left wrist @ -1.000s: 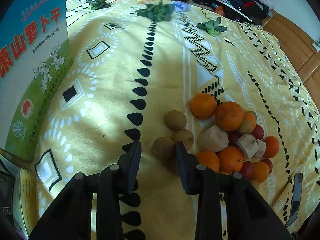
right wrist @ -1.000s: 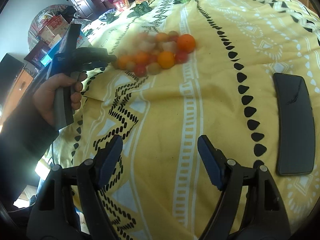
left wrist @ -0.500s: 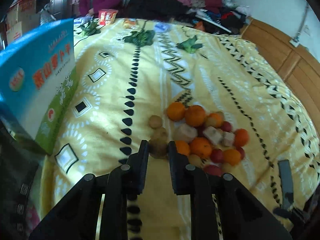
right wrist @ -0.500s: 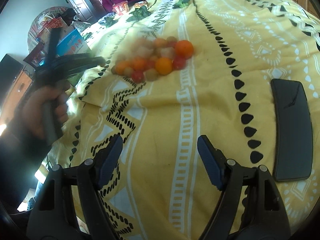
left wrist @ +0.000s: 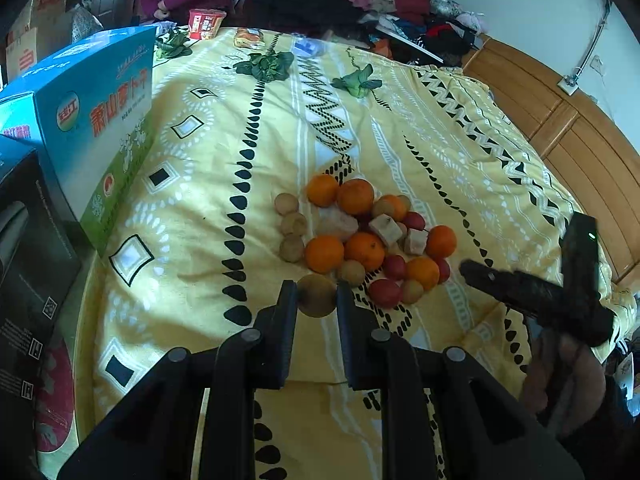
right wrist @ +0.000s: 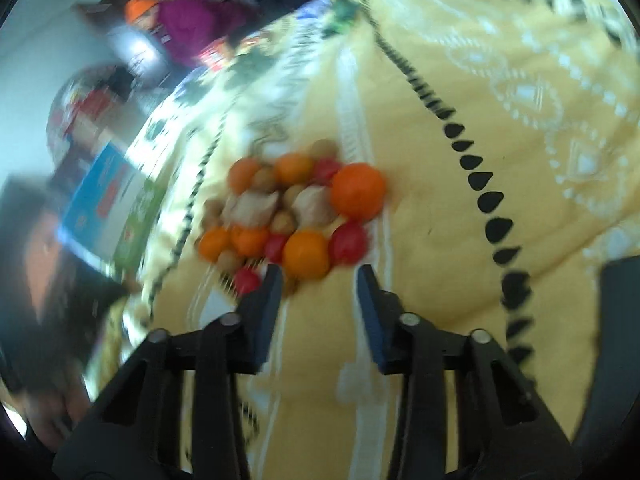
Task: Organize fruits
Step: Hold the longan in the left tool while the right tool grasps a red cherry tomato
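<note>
Left gripper point(left wrist: 317, 300) clamped on one round brown fruit point(left wrist: 316, 295), fingers point(left wrist: 286, 312) pressed against its two sides, raised just clear of the near edge of the fruit pile point(left wrist: 360, 236). Pile resting on the yellow patterned bedspread point(left wrist: 192, 184), about mid-bed.

Counted in the left wrist view: six oranges point(left wrist: 355, 196), roughly four small red fruits point(left wrist: 385, 293), three brown round fruits point(left wrist: 293, 224) lined along the pile's left side, a few more tan ones tucked among the oranges, exact number unclear. Also three pale cut chunks point(left wrist: 385, 229) in the middle of the heap.

Right gripper point(right wrist: 318, 284) with fingers point(right wrist: 370, 296) spread wide apart, gripping nothing, poised just at the near edge of the pile point(right wrist: 296, 208). Right wrist view blurred, so no sure count there; one large orange point(right wrist: 358, 196) plain at the pile's right side. Same gripper seen from the left wrist view at the right edge point(left wrist: 532, 296), held in a hand.

One blue and green carton point(left wrist: 92, 132) standing upright at the left of the bed, well apart from the fruit. Three bunches of green leaves point(left wrist: 266, 66) near the far end. One dark flat object point(right wrist: 616, 344) on the bedspread at the right.
</note>
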Tool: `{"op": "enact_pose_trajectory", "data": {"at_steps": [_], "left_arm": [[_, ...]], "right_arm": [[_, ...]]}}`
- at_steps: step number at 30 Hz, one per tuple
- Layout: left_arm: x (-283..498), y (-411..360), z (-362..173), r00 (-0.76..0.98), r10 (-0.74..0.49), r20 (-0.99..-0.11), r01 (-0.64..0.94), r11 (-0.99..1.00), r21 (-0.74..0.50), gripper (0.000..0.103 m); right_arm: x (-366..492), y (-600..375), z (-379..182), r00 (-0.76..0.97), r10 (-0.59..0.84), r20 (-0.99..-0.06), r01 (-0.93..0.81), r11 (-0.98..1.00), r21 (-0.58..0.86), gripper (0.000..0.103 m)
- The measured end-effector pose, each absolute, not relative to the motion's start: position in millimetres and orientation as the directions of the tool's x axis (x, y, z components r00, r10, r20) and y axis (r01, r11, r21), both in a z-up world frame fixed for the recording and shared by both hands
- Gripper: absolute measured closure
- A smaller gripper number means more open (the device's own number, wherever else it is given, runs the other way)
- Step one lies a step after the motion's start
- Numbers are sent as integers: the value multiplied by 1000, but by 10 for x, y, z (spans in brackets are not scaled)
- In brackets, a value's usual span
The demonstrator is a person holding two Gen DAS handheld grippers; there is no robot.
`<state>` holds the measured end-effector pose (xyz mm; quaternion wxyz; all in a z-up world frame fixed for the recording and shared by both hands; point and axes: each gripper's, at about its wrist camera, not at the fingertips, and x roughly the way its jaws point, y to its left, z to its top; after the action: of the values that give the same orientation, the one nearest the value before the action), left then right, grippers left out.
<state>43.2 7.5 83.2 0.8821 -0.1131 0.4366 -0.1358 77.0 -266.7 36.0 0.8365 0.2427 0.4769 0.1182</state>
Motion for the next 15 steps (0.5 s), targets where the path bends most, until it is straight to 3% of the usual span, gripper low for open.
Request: {"op": "enact_pose_trajectory", "data": {"at_steps": [5,15], "left_arm": [[447,21,834,576,-350,-738,157,934,-321,84],[458,-35,857,574,-359,-736,168,931,-323,83]], "right_arm": [[955,-2816,158,495,482,-723,124,785,608,68],[1104,-2707,50,449,482,-753,104,808,579,68]]}}
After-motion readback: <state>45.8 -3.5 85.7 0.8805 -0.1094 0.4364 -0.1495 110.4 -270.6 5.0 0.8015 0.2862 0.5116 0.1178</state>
